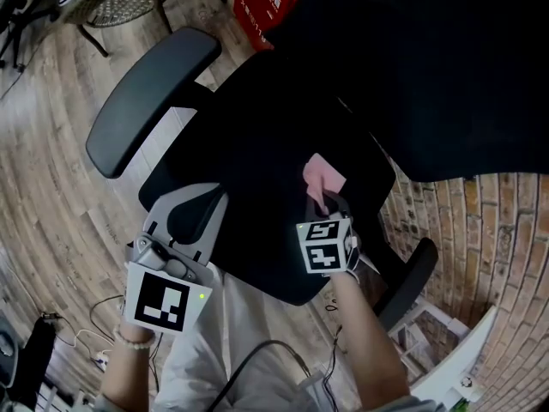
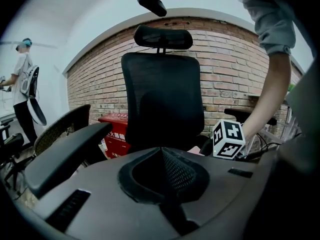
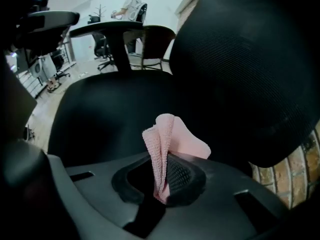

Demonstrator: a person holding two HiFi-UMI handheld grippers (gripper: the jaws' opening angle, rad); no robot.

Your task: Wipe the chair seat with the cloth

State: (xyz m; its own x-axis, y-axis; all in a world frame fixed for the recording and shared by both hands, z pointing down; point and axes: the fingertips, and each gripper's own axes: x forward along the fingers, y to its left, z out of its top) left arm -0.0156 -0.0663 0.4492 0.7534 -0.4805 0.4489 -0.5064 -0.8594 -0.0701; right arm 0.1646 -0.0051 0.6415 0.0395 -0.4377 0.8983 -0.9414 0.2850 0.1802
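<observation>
Above the chair seat point(image 1: 257, 136), the right gripper point(image 3: 162, 184) has its fingers clamped on the pink cloth point(image 3: 167, 139), apparently poised to wipe. The left gripper point(image 2: 162, 171) waits at the front edge, fingers together and empty.

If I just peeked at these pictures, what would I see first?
The pink cloth, pinched in the right tool, pops out against the big black seat in the middle. Next comes the red box behind the seat, at the top of the head view. The left tool is shut and empty, near the seat's front-left edge.
</observation>
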